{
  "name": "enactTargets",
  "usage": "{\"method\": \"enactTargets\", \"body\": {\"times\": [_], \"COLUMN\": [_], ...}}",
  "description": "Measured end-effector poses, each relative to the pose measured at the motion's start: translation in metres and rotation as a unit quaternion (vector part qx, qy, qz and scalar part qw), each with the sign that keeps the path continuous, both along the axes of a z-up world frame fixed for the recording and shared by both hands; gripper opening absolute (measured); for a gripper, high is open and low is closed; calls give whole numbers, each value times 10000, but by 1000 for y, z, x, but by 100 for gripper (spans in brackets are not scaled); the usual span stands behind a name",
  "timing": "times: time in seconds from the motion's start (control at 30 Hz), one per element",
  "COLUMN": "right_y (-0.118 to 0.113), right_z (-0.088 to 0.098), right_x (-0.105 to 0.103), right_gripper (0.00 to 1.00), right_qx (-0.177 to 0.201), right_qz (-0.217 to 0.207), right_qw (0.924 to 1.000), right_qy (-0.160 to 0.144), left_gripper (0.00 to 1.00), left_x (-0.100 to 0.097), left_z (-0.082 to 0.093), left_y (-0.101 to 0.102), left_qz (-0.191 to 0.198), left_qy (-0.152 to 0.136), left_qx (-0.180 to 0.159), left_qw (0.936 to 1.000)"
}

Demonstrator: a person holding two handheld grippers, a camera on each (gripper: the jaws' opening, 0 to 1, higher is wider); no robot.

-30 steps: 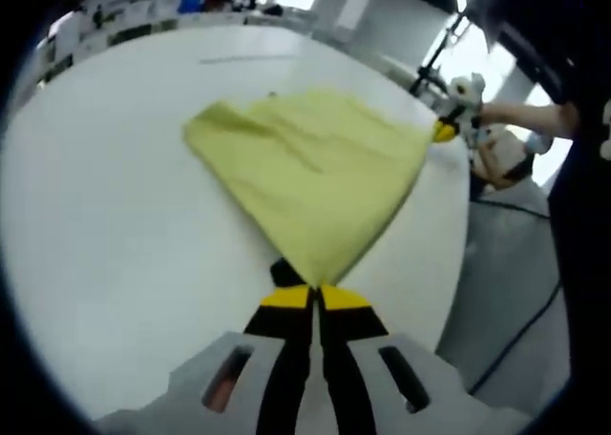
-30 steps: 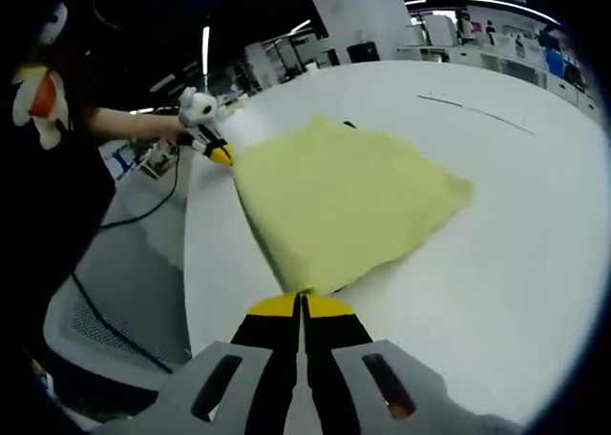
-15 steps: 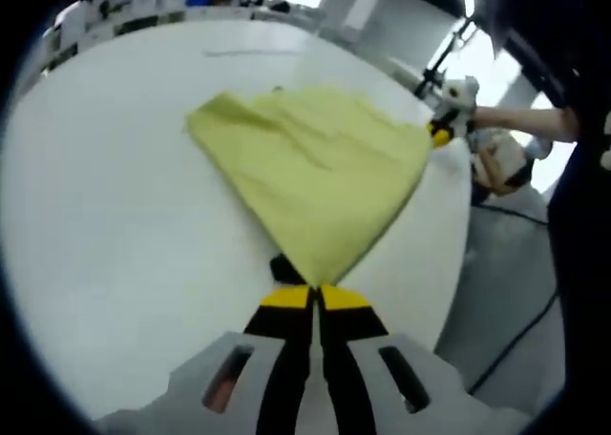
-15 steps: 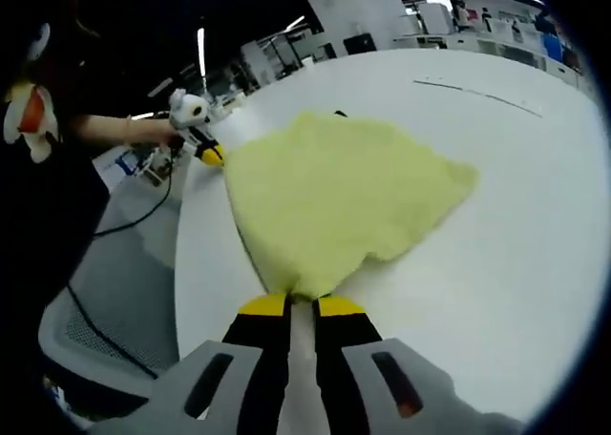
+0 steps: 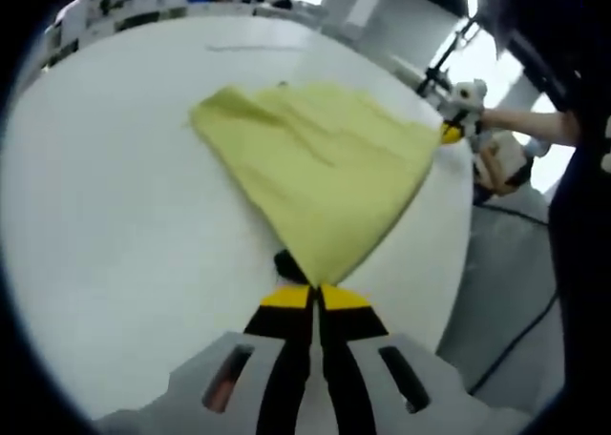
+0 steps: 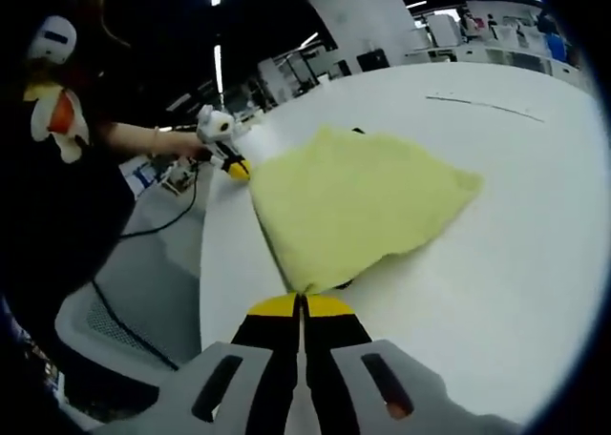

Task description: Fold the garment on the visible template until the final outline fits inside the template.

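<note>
Left claw (image 5: 315,290): jaws pressed together, pinching one corner of the yellow garment (image 5: 320,173). Right claw (image 6: 302,300): jaws likewise together, gripping another corner of that garment. Garment: from my remote seat I log it as a folded, roughly triangular sheet, spread between both claws and resting on the white surface (image 5: 115,216), near its edge. Surface: a thin dark line (image 6: 485,109) marked on it beyond the garment. Person's forearm (image 6: 143,139): visible behind the left claw.
</note>
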State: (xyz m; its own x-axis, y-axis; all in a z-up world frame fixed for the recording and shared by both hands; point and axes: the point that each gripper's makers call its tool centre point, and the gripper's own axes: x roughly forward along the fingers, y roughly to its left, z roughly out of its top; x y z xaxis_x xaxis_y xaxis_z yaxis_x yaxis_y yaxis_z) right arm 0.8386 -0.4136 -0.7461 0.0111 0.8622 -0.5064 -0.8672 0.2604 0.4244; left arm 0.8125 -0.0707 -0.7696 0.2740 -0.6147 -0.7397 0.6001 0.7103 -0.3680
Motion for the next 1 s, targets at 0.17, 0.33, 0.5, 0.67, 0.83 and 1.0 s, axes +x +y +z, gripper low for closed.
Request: {"method": "enactTargets", "body": {"times": [0.17,0.33,0.5,0.67,0.83,1.0], "right_y": [-8,-15,-1,5,4,13], "right_z": [-3,3,-12,-12,-8,-6], "right_x": [-2,1,-12,-4,2,4], "right_gripper": [1,1,2,4,7,6], "right_qx": [-189,-126,-147,-2,140,351], "right_qz": [108,-235,-278,-406,-504,-528], "right_qw": [9998,9995,9973,9966,9954,9936], "right_qy": [15,152,658,713,801,933], "left_gripper": [0,0,0,0,0,0], "left_x": [-1,1,-2,-3,-4,-4], "left_z": [-2,5,-2,-1,0,-2], "left_y": [4,10,4,5,6,5], "left_qz": [-22,255,136,91,105,123], "left_qy": [13,82,113,133,152,182], "left_qx": [71,-166,-12,16,-4,-4], "left_qw": [10000,9995,9998,9999,9998,9998]}}
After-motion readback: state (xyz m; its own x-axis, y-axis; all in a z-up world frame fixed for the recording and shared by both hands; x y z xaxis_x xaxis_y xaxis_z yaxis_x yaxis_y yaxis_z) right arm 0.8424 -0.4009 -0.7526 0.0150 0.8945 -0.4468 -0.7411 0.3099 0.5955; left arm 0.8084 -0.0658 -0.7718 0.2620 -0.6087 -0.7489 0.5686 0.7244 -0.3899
